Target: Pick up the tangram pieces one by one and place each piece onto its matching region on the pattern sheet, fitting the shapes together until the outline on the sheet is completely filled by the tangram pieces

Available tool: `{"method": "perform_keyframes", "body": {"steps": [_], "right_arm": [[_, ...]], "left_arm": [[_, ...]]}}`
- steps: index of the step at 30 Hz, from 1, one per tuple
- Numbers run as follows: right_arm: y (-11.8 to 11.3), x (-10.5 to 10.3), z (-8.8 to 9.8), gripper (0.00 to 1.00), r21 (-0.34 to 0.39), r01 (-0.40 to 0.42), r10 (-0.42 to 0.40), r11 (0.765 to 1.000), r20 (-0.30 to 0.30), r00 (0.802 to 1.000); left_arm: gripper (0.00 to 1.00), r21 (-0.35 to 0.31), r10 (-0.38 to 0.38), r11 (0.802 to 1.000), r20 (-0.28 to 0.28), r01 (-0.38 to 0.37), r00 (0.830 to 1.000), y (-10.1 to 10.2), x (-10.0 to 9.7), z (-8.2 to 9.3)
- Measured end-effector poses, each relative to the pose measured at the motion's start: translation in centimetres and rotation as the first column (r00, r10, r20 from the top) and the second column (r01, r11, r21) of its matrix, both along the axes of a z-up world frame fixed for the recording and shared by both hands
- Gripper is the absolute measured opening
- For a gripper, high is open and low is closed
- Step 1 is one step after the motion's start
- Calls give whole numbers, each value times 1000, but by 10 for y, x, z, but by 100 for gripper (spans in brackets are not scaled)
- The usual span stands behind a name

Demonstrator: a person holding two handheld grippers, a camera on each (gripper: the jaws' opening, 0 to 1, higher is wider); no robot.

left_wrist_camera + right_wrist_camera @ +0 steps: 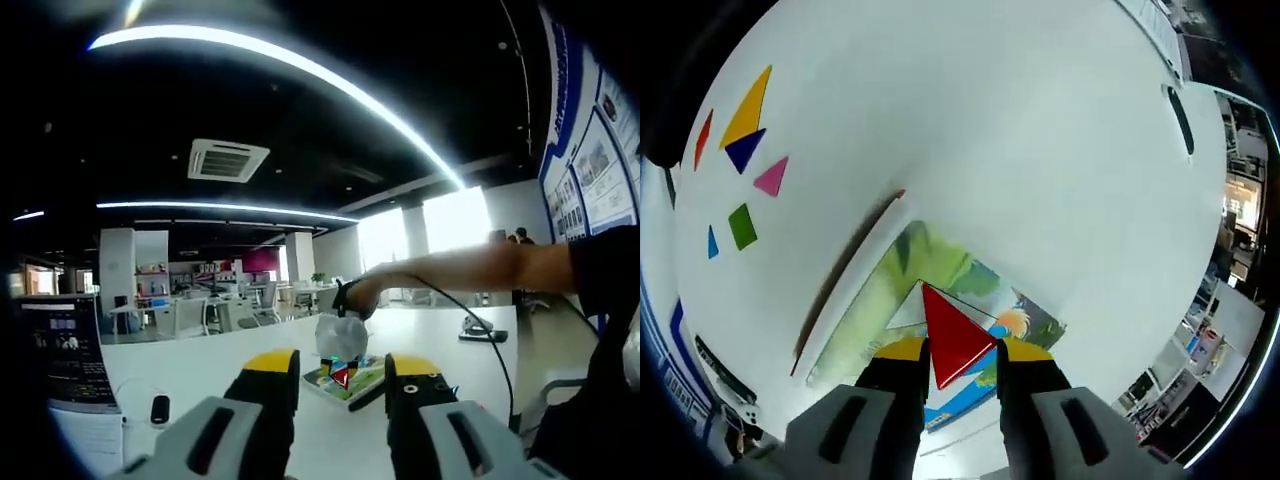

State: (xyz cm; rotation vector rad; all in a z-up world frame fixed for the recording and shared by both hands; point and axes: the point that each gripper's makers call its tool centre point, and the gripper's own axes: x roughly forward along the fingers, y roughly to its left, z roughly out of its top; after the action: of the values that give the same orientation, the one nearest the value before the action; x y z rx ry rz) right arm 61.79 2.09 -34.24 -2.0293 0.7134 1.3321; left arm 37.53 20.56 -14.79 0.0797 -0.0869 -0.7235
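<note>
Red triangle (955, 338): large, flat, bright red; gripped between the jaws of the right gripper (962, 352), held over the sheet (940, 275).
Sheet: green illustrated picture with a white triangular outline beside the red piece; lying on the white bench (1020, 130).
Loose pieces, six counted at ten o'clock: yellow triangle (749, 108), orange triangle (703, 137), navy triangle (744, 148), pink triangle (772, 176), green square (742, 226), blue triangle (712, 242).
Left gripper (342, 372): jaws parted, nothing between them.
Left gripper view: the person's arm (470, 270) is seen reaching to the sheet (345, 380), office behind.
</note>
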Motion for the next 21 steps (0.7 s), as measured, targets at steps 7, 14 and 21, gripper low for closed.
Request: {"method": "perform_keyframes", "body": {"steps": [7, 14, 21], "right_arm": [[0, 5, -2, 28, -21, -32, 33, 999, 24, 999], [2, 2, -6, 28, -30, -46, 46, 998, 20, 999], [4, 1, -8, 28, -51, -57, 59, 997, 21, 998]], "left_arm": [[35, -1, 3, 1000, 2, -3, 1000, 1, 0, 1], [35, 0, 3, 1000, 3, -3, 1000, 0, 0, 0], [35, -1, 4, 1000, 5, -4, 1000, 1, -1, 1]]}}
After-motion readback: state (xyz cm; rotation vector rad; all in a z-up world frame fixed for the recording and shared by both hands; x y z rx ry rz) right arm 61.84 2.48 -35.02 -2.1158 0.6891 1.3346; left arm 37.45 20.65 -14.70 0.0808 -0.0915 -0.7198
